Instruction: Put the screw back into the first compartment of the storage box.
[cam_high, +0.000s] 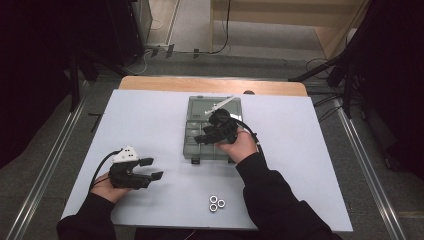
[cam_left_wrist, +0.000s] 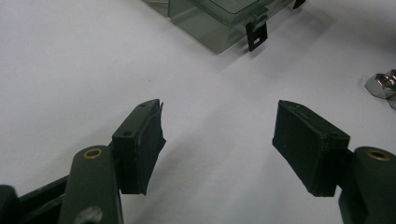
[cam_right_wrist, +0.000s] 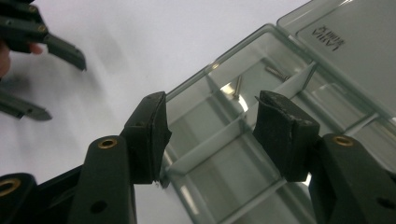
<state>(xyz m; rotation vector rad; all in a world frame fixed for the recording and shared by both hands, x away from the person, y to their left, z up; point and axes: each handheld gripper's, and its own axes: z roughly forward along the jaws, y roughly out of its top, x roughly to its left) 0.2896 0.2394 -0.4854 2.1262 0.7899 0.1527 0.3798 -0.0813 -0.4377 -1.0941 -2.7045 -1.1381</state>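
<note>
Three small silver metal nuts (cam_high: 216, 203) lie in a tight cluster on the white worktop (cam_high: 150, 130), near the person's edge, between the two hands and well apart from both sets of fingers. They look hard, smooth and light, so I judge them slippery and apt to skid or roll away under a careless pinch; the best hold is across two opposite flats of one nut, taken from above, with the pads square to it. In the left gripper view two of them (cam_left_wrist: 383, 84) sit off to the right of the right pad, outside the gap.

The left gripper (cam_high: 150, 169) rests low over the worktop with its fingers (cam_left_wrist: 144, 144) spread wide and only bare worktop between them.

The right gripper (cam_high: 206, 136) hangs over the transparent grey plastic compartment box (cam_high: 192, 150), whose lid lies open at the far side. Its fingers (cam_right_wrist: 280, 130) stand apart with no part pinched; below and beyond them lie the box's near compartments and thin dividers, and a few slim metal screws (cam_right_wrist: 238, 86) rest in a compartment just past the fingertips. The box looks rigid yet light and thin-walled, so it would likely slide if pushed sideways; its wall or rim is where I would steady it
</note>
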